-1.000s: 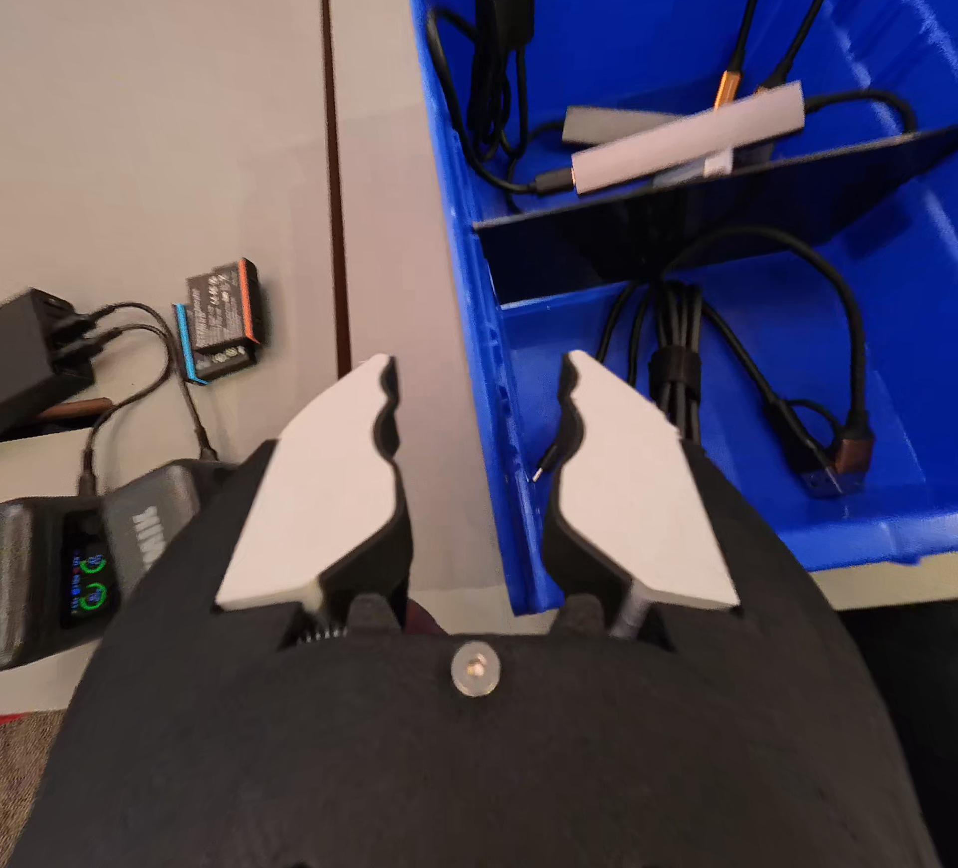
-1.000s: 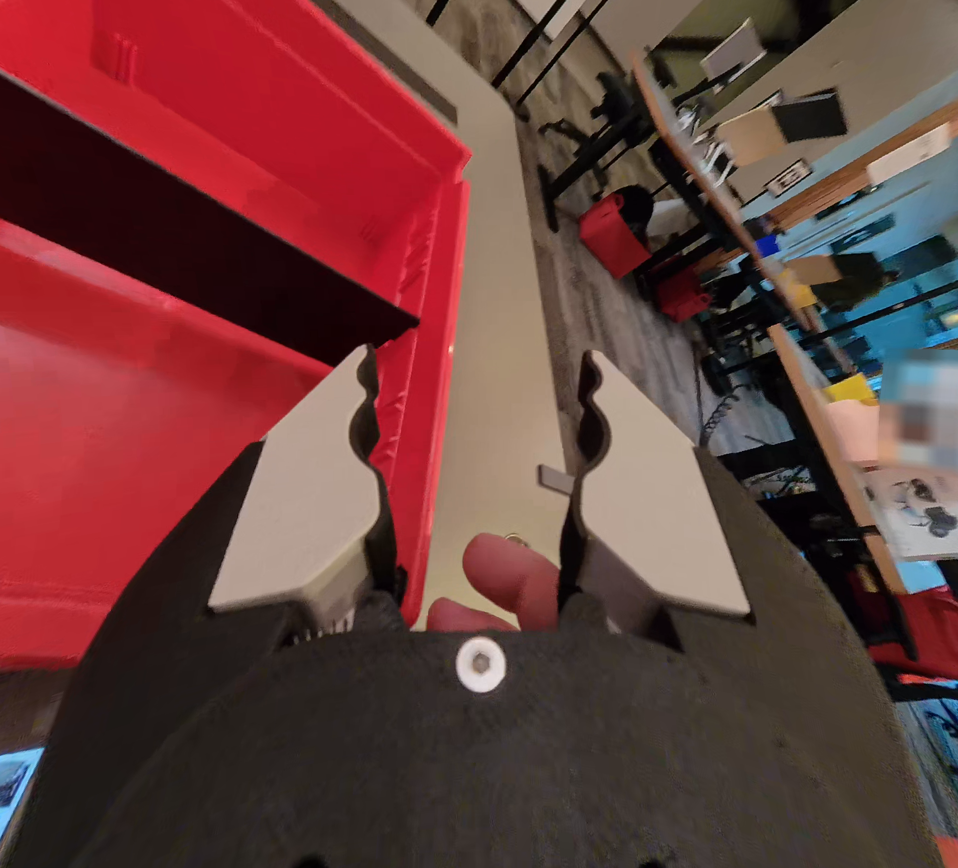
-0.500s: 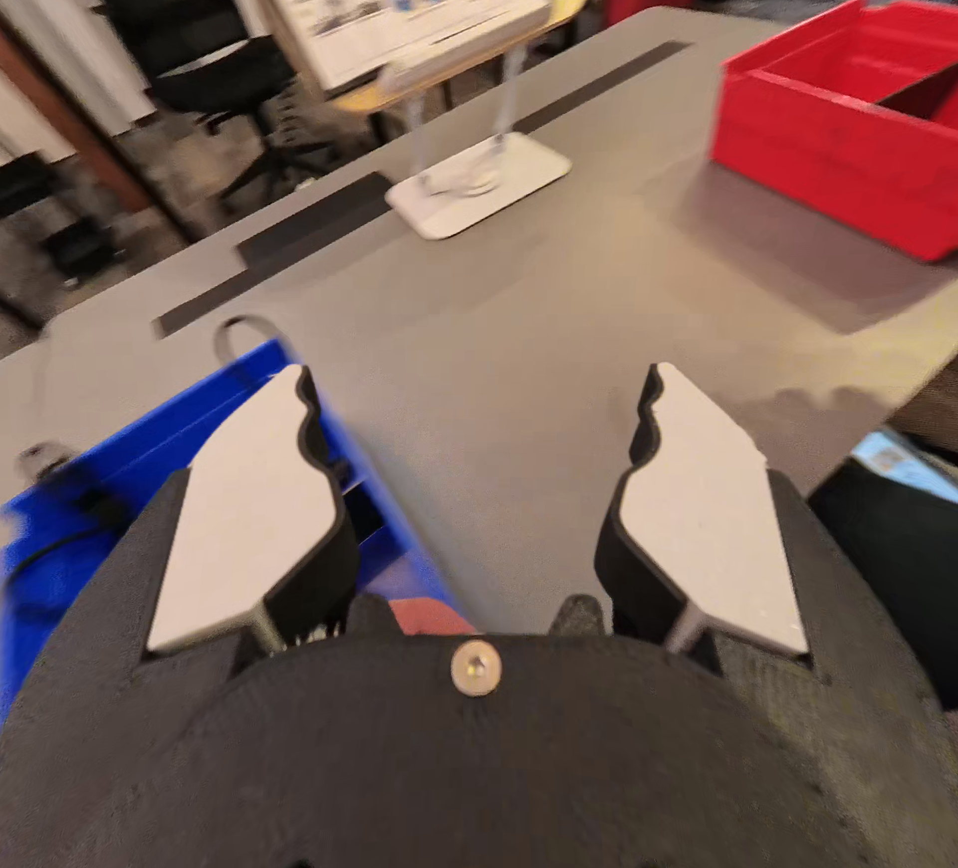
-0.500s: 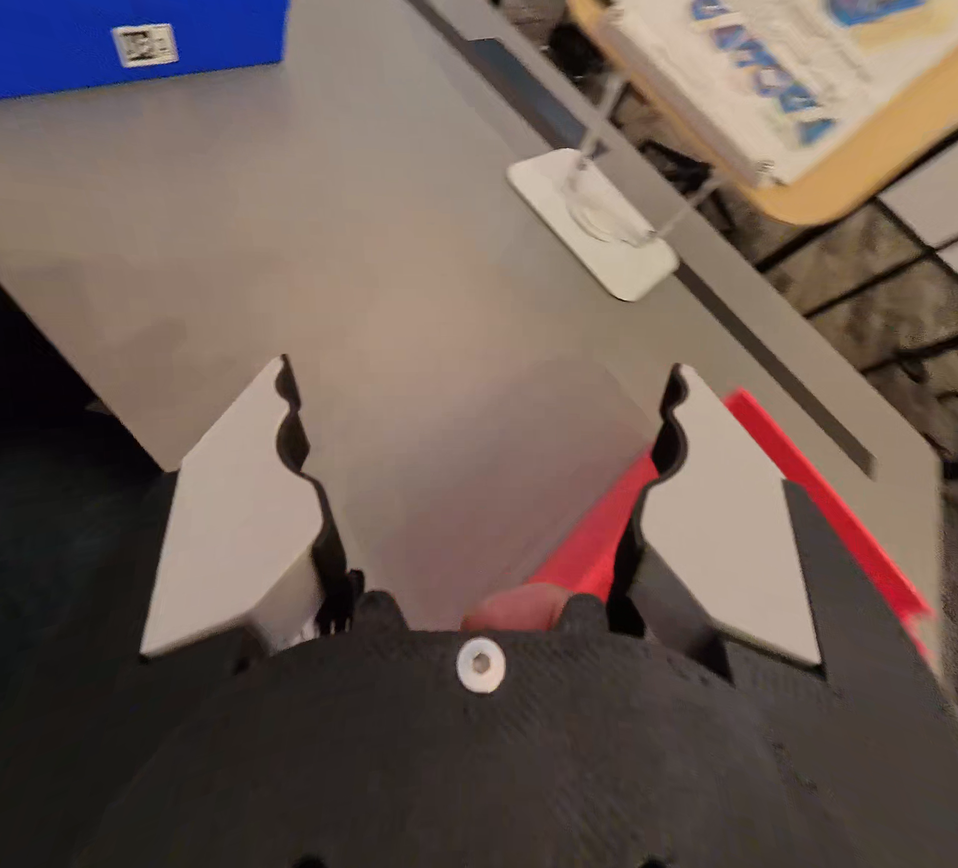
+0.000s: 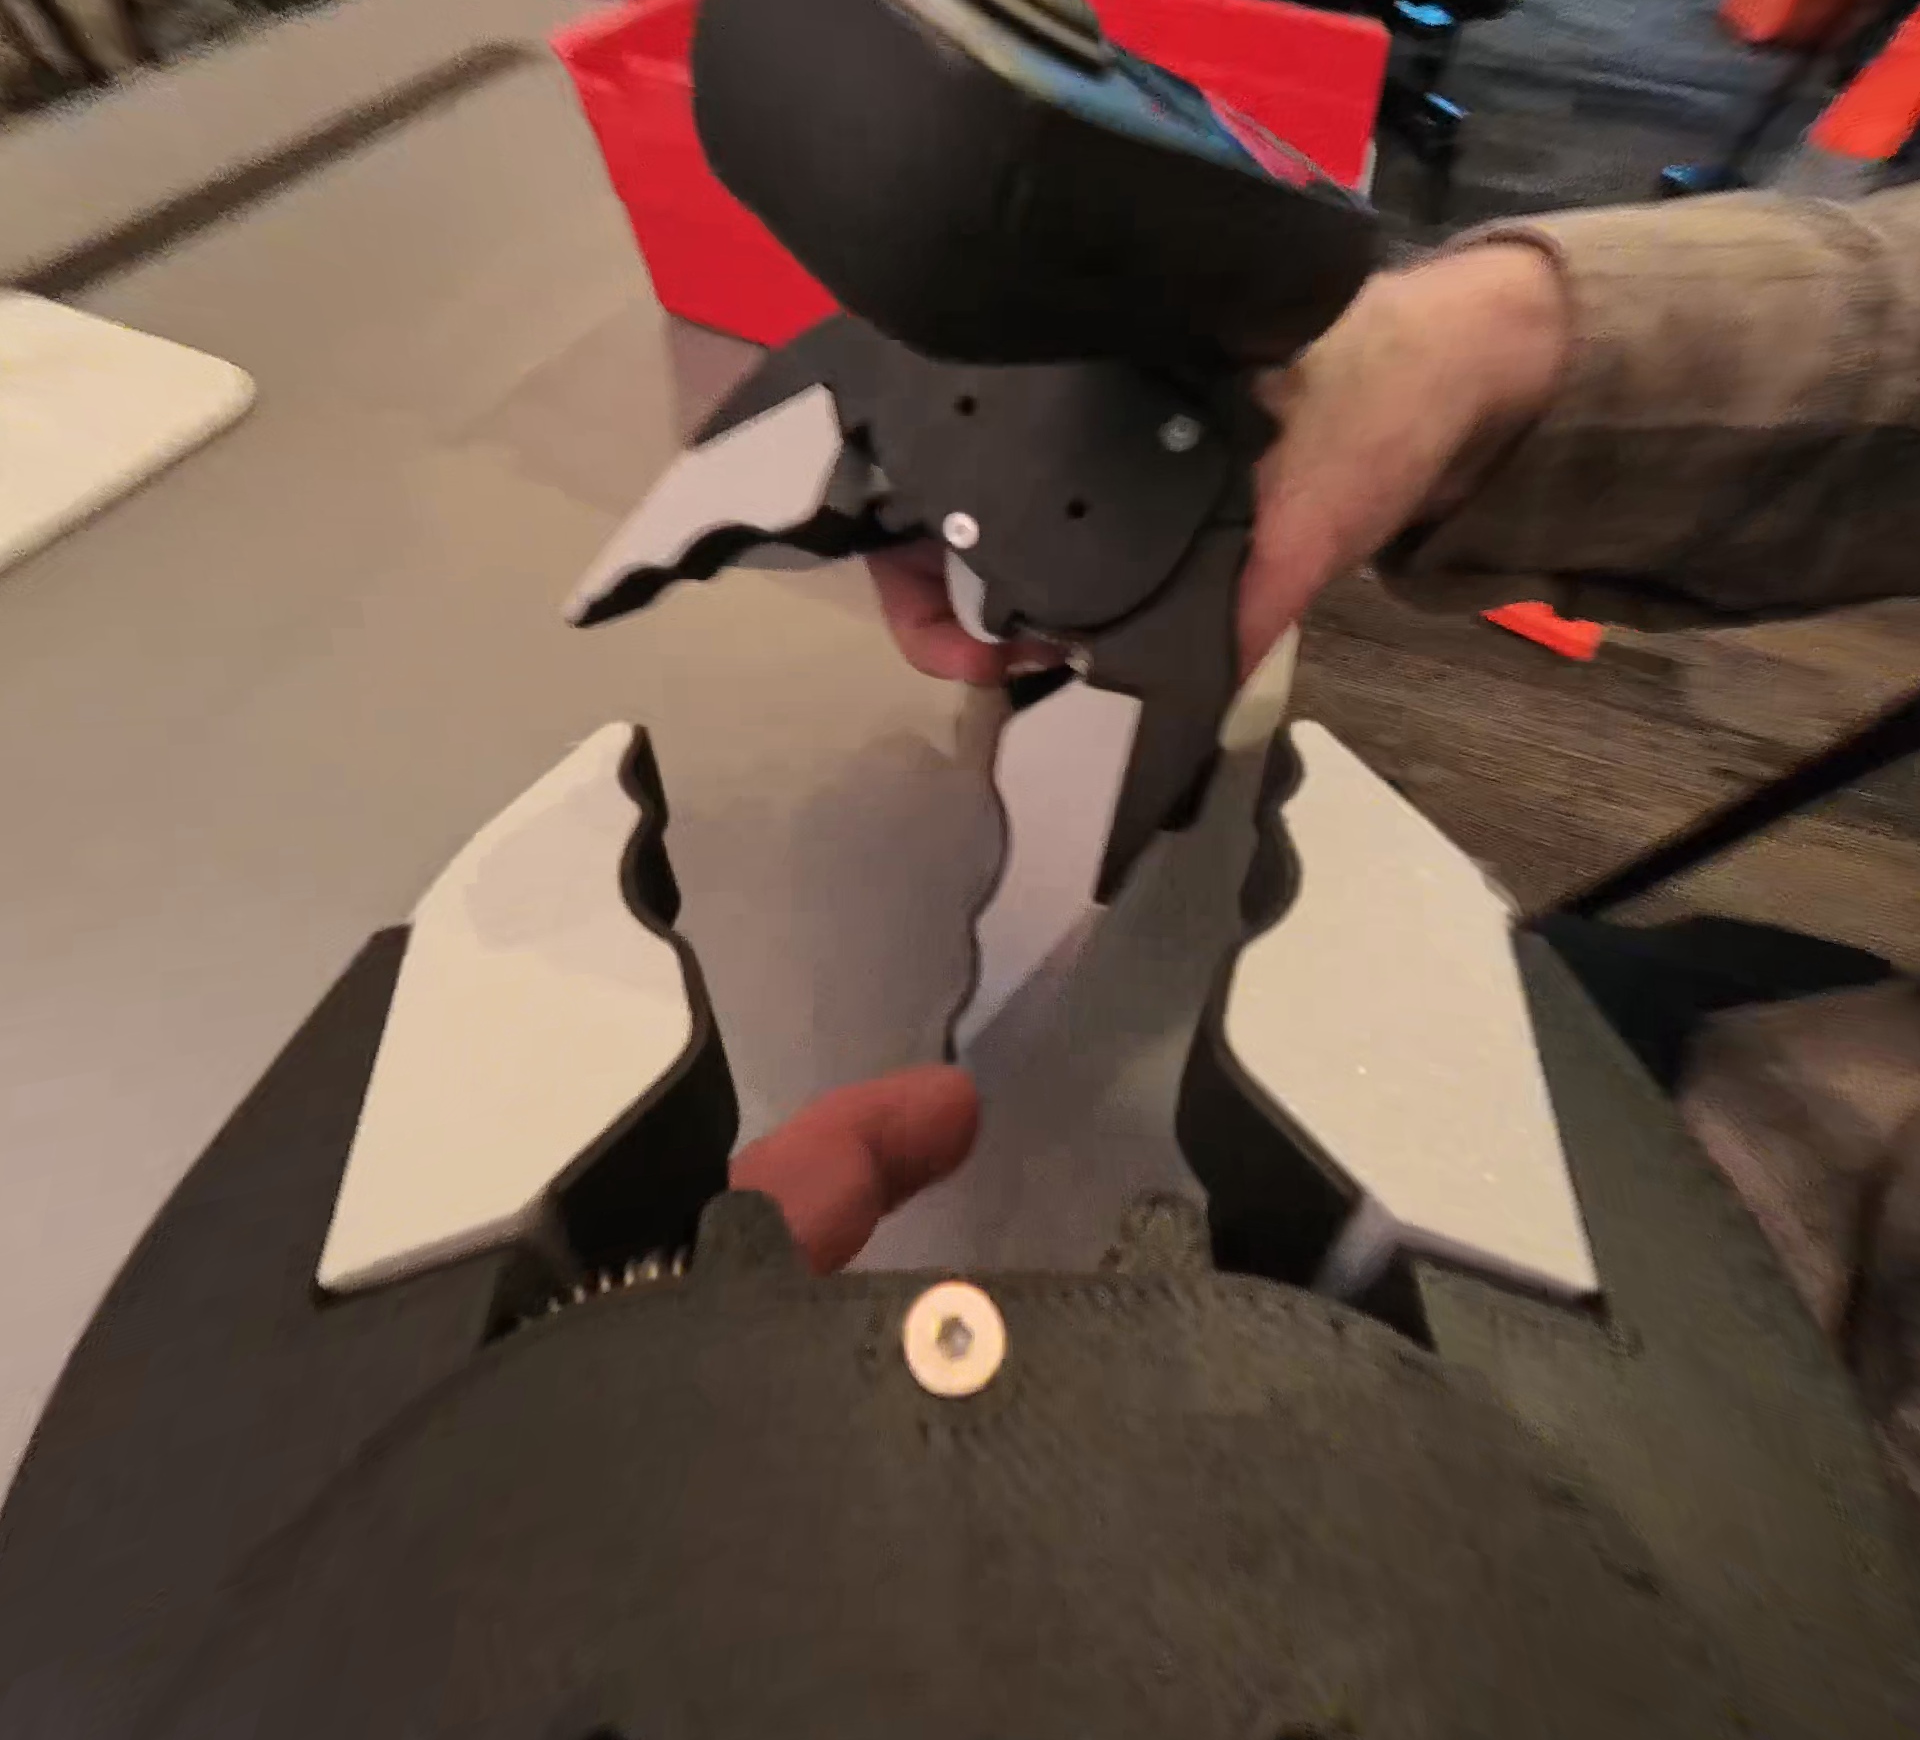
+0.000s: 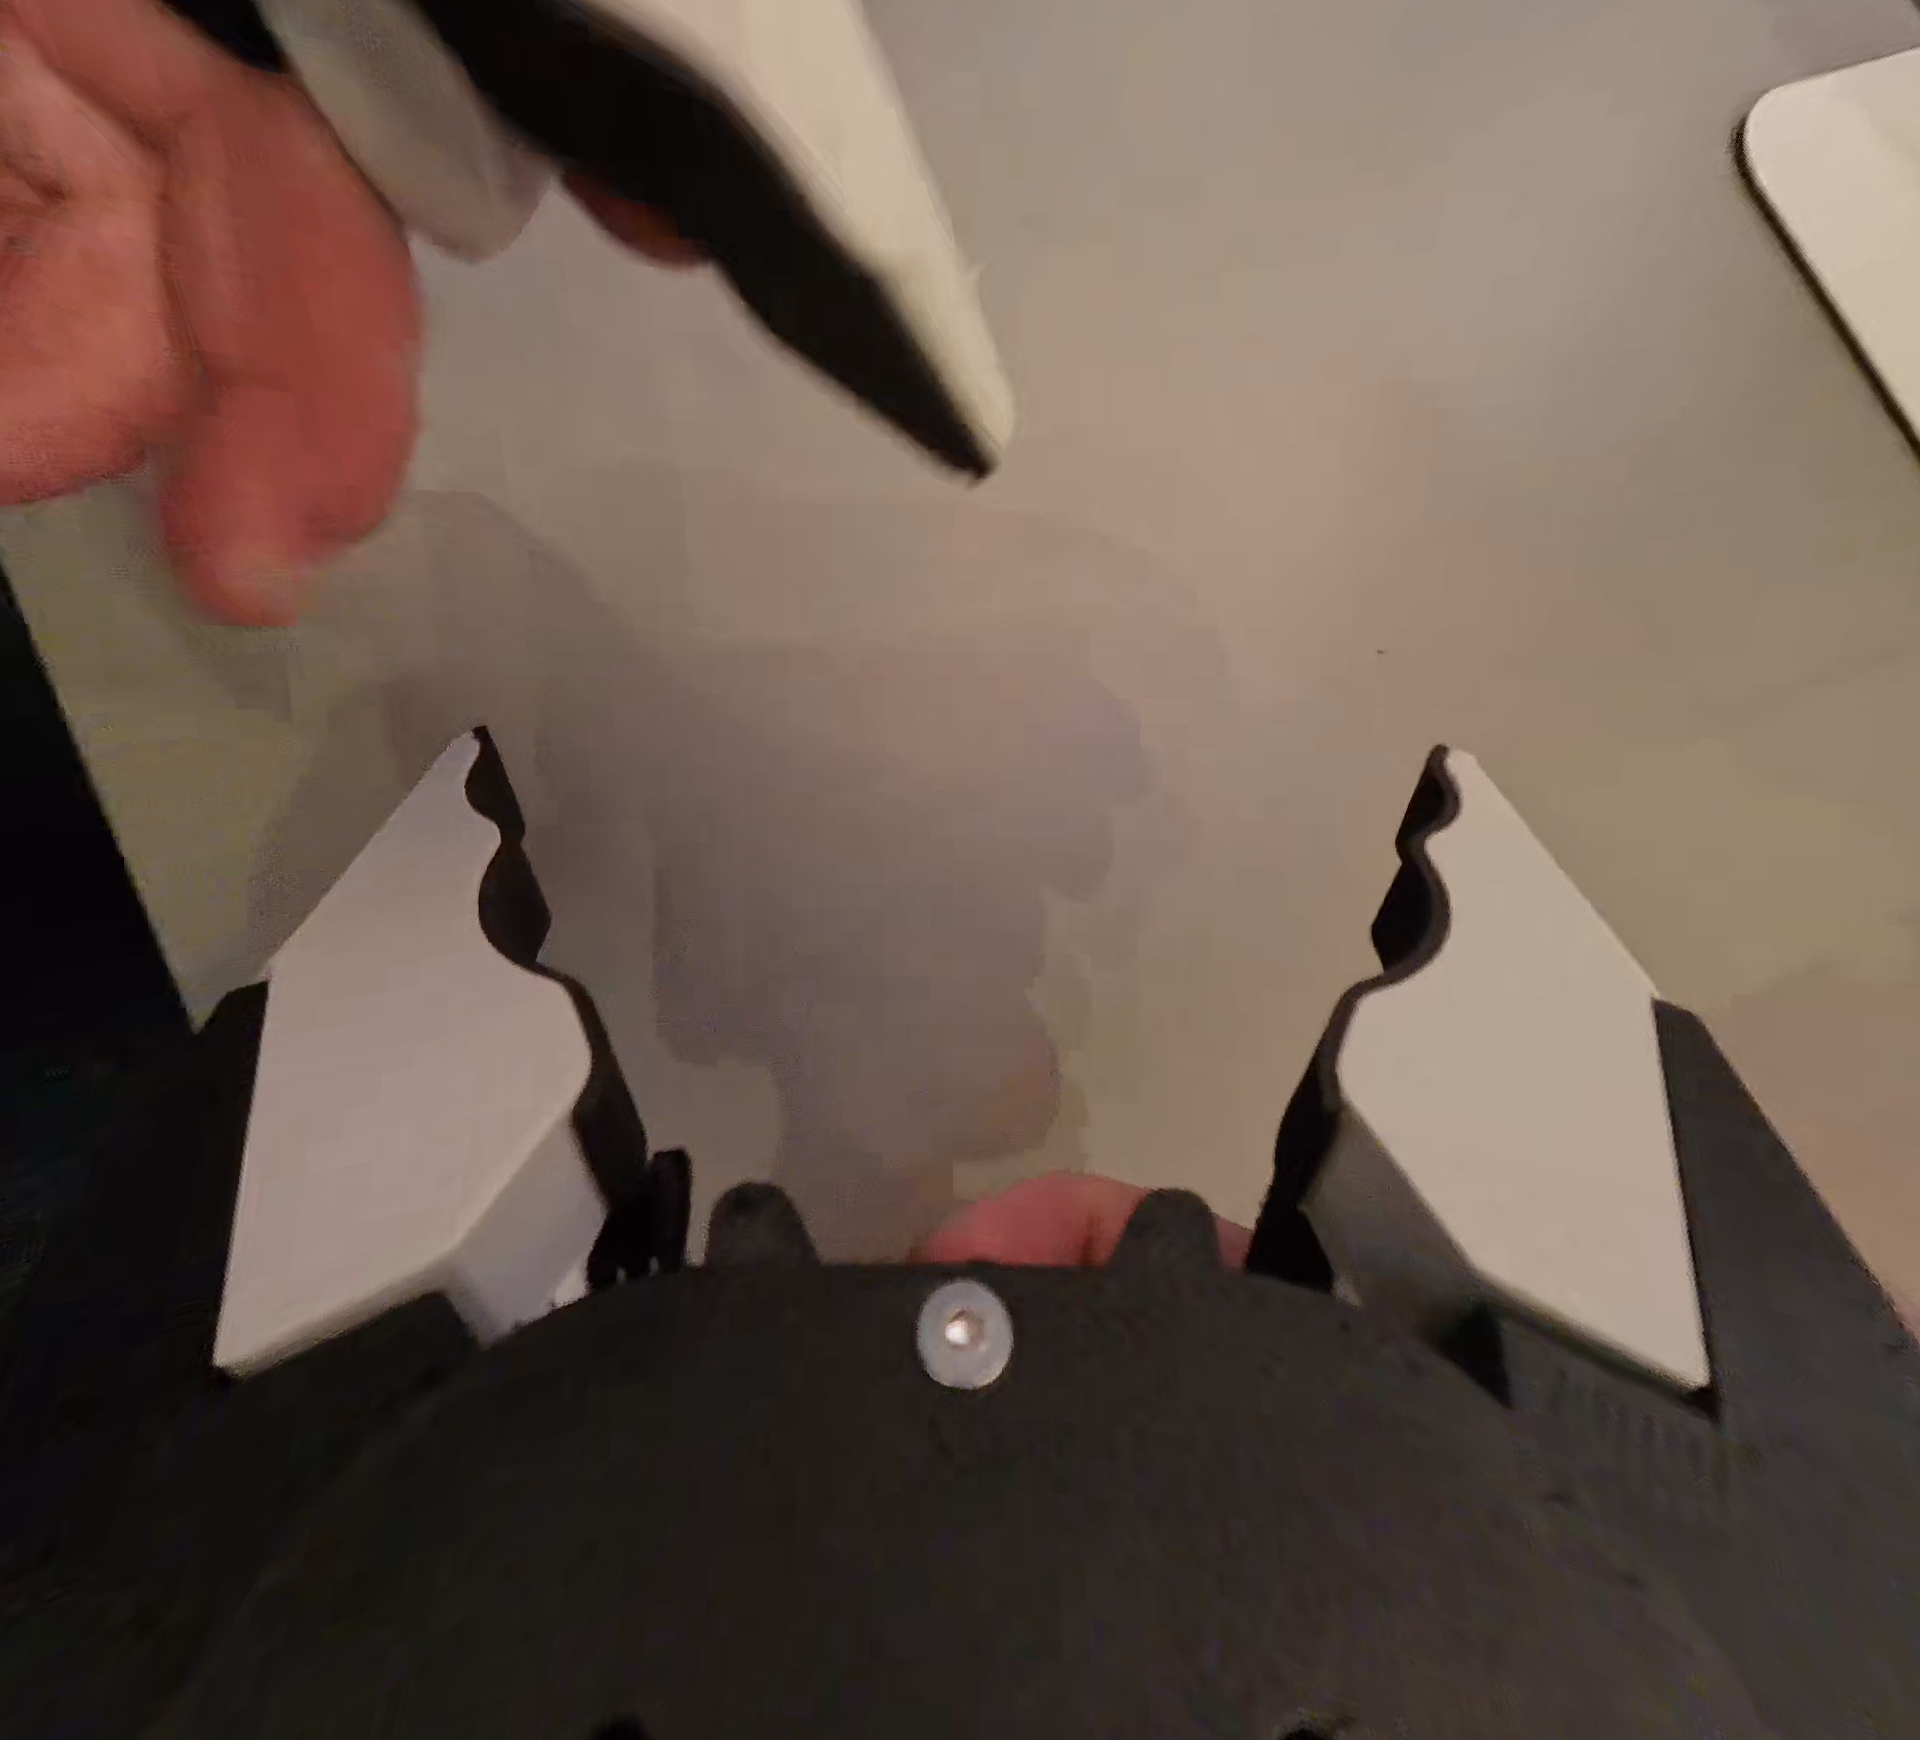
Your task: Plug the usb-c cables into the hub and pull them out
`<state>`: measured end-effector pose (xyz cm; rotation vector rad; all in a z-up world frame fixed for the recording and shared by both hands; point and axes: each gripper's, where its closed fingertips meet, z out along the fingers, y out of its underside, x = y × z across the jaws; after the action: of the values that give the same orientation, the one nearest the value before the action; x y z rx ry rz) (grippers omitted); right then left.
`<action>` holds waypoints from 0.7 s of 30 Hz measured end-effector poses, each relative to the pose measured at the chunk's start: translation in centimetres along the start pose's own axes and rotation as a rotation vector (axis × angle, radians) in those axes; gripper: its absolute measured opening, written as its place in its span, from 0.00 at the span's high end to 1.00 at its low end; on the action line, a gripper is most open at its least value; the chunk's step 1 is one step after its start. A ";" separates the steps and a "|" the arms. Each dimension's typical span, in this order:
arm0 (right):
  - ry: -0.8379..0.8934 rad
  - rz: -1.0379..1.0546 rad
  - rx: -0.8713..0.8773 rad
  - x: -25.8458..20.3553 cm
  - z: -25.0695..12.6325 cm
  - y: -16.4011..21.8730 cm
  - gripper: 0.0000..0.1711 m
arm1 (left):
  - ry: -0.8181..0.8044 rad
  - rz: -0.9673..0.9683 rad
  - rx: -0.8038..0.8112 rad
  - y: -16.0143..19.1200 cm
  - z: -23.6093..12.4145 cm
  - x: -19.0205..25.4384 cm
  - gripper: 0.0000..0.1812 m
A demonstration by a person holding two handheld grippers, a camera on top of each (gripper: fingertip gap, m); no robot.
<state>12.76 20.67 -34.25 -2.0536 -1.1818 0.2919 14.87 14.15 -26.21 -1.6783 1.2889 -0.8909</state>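
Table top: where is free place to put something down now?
The grey table lies bare between the white base plate at the left and the red bin behind. It is crowded in the middle, where the right gripper hangs before the open left gripper.

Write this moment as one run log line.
left gripper: open, empty | right gripper: open, empty | both above table | hub, cables: not visible

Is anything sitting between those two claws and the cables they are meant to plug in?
That cannot be judged: neither view shows cables or hub. The left gripper and right gripper, both open and empty, face each other over bare grey table; a red bin stands beyond.
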 end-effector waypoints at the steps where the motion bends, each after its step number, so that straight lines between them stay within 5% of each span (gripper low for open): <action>1: -0.010 0.024 0.013 0.2 0.3 -0.1 0.07 | 0.048 -0.014 -0.009 0.4 0.3 0.3 0.40; 5: -0.053 0.035 0.040 -0.3 1.3 -1.4 0.08 | 0.118 0.010 -0.084 2.9 2.1 1.2 0.47; 7: -0.078 0.006 0.006 -1.2 1.9 -1.4 0.12 | 0.146 0.001 -0.117 4.1 3.2 1.6 0.65; 9: -0.076 -0.052 -0.026 -1.3 2.6 -0.8 0.07 | 0.167 -0.018 -0.150 5.1 3.8 1.8 0.72; 17: -0.203 0.038 -0.006 -2.8 2.6 -0.3 0.24 | 0.240 -0.031 -0.177 5.5 4.0 2.0 0.76; 21: -0.195 0.066 -0.074 -2.1 3.0 0.2 0.18 | 0.255 -0.075 -0.181 5.5 4.1 1.4 0.77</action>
<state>10.15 20.31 -36.84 -2.1701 -1.2574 0.4968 16.71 12.76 -32.87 -1.8063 1.5236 -1.0881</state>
